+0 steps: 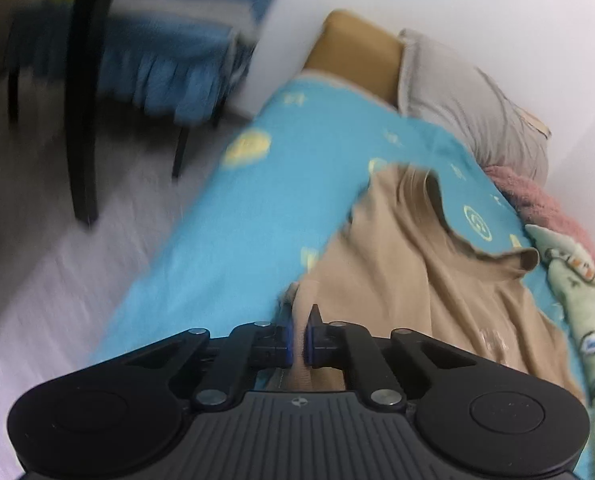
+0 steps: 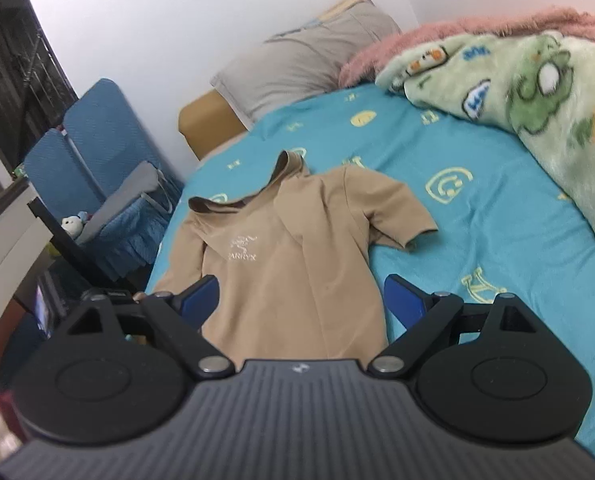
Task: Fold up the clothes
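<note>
A tan T-shirt [image 2: 293,256] lies chest-up on the bed's turquoise sheet [image 2: 477,240], its pale logo showing, the collar toward the grey pillow [image 2: 297,60] and one short sleeve spread out on the side nearer the green cartoon blanket [image 2: 537,120]. The other side of the shirt reaches the mattress edge, with the blue chair [image 2: 97,152] beyond it.

The left gripper [image 1: 298,336] has its jaws pressed nearly together on a ridge of the tan cloth – it looks like the hem or a side edge, pinched and drawn up off the sheet. The right gripper [image 2: 301,300] is spread wide with nothing in it, hanging over the lower part of the shirt, away from the pillow.

This is thin, limp jersey by the look of it – light, with no stiffness at all. It already wrinkles along the body, so it will sag and bunch wherever it is not held. A pinch at one point only drags a peak out of it. Better, I'd say, to grip the hem corner and the shoulder seam on the same side, where the doubled stitching gives the pads something firmer, then carry that edge across the logo
</note>
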### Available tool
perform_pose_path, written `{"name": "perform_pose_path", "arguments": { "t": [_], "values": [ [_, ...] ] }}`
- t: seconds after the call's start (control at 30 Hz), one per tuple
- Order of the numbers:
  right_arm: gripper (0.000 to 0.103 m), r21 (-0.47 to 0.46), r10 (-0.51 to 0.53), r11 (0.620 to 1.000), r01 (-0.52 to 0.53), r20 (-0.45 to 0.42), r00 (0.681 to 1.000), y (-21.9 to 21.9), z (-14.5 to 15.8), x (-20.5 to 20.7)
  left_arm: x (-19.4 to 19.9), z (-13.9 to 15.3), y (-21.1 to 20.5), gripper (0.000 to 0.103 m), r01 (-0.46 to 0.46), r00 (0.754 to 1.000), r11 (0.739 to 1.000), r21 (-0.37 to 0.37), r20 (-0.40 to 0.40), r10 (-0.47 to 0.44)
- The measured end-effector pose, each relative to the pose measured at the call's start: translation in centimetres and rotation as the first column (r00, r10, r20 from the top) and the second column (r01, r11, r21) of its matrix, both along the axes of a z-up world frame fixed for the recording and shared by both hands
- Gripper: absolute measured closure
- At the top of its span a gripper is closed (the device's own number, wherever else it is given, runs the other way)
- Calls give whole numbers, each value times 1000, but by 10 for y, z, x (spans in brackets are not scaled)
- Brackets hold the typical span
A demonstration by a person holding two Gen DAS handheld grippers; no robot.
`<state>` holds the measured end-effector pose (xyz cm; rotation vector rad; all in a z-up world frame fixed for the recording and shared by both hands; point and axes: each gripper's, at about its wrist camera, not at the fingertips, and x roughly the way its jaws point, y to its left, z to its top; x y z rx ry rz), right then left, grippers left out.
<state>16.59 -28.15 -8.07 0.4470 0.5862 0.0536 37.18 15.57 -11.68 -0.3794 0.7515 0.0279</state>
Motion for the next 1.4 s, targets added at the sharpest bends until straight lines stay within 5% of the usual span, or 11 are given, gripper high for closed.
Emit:
{"name": "perform_pose_path", "arguments": {
  "t": [0.13,0.3,0.37,0.47,0.5,0.63,0.8,1.13,1.27,1.33,1.4],
  "values": [
    [12,-19,-24,1000,24,-21,999,0,-4,9,37,48,11,97,-15,997,974,228,74,-2],
    [12,-46,-43,998,41,-43,998,3,-11,22,84,62,5,97,-81,995,832,549,87,40],
    [12,-68,-38,997,35,-47,998,6,-14,26,91,47,3,89,-73,997,851,519,69,43],
    [12,-110,-27,994,22,-50,998,14,-18,31,89,26,-3,49,-67,998,874,481,43,53],
    [12,-123,-23,992,17,-51,998,17,-18,33,86,21,-5,45,-62,998,882,467,32,53],
    [12,-140,-8,990,2,-46,999,21,-18,37,52,18,-19,38,8,1000,931,366,10,-13],
    [12,-178,26,984,-28,-13,1000,29,-12,32,-34,47,-40,25,50,994,952,303,77,-77],
    [12,-216,44,976,-20,104,994,30,12,-5,-222,99,-106,15,131,956,938,320,210,-205],
    [13,-240,58,970,-25,134,989,32,18,-19,-270,108,-117,5,66,957,950,305,250,-147],
    [36,-252,66,967,-26,149,987,34,21,-25,-280,115,-117,5,65,955,962,265,264,-137],
    [37,-260,70,965,-26,161,984,34,23,-31,-289,116,-116,4,63,946,965,253,293,-139]
  ]
}}
